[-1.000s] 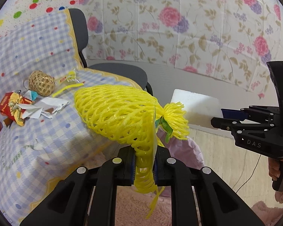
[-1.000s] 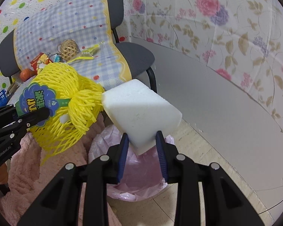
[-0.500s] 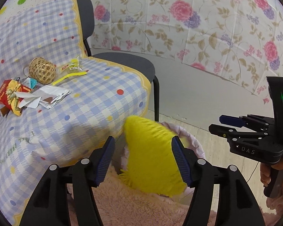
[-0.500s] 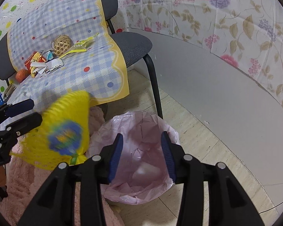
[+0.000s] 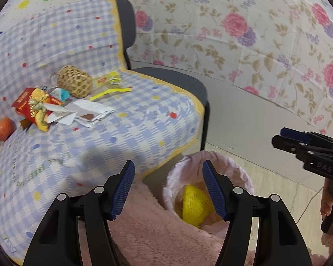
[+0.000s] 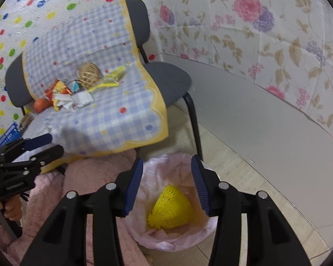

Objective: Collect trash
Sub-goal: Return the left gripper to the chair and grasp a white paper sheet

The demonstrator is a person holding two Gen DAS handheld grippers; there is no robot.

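Observation:
A yellow foam net (image 5: pixel 195 206) (image 6: pixel 171 208) lies inside the pink-lined bin (image 5: pixel 211 157) (image 6: pixel 166 241) on the floor. My left gripper (image 5: pixel 168 164) (image 6: pixel 53 143) hangs open above the bin's left rim with nothing between its blue pads. To its right, my right gripper (image 6: pixel 167 160) (image 5: pixel 284 137) is also open and empty, straight over the bin. More trash lies on the checked cloth (image 5: pixel 122 137) over the chair: a red wrapper (image 5: pixel 33 106), torn white paper (image 5: pixel 86 113) and a yellow packet (image 5: pixel 110 81). The white foam block is not visible.
A wicker ball (image 5: pixel 74 84) and an orange fruit (image 5: pixel 3 128) also sit on the cloth. The dark chair seat (image 5: pixel 173 77) shows beyond it, its leg beside the bin. A pink fluffy fabric (image 5: pixel 144 221) lies below the grippers. Flowered walls close the corner.
Both grippers opened. The yellow net left the left gripper and the white foam block left the right one; both dropped into the bin. The left gripper shifted so the bin sits lower right.

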